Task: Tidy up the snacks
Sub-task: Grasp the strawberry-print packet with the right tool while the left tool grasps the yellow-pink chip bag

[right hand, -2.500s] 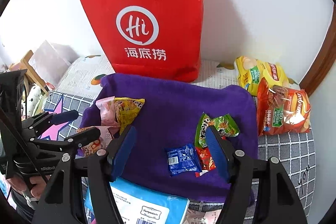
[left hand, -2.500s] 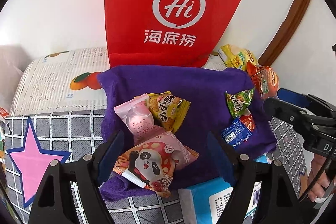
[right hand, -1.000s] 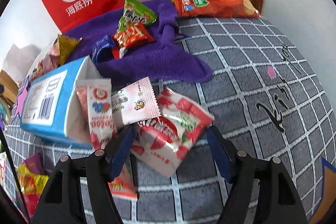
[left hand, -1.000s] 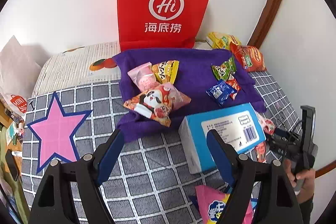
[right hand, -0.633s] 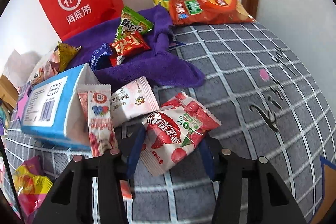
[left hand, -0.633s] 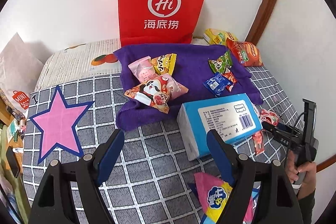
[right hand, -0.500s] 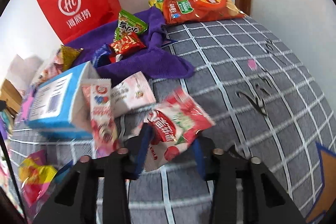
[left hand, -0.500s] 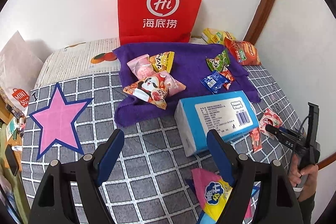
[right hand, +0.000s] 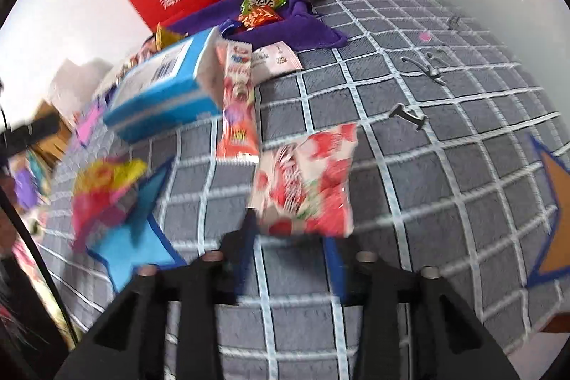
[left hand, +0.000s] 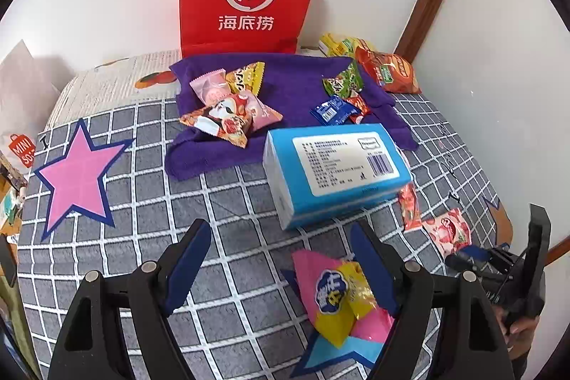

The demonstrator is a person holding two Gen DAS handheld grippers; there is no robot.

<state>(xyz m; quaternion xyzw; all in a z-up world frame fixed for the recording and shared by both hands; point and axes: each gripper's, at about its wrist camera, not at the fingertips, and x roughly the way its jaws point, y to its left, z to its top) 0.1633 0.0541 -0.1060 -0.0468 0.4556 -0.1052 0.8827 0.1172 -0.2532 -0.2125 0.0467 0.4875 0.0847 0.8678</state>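
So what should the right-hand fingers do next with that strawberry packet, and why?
Probably close firmly on the strawberry packet before carrying it anywhere. The fingers of the right gripper are opening with the packet's lower edge between them, and the view is blurred, so the hold looks unsure. The packet is out over the checked cloth, away from the snacks gathered on the purple towel.
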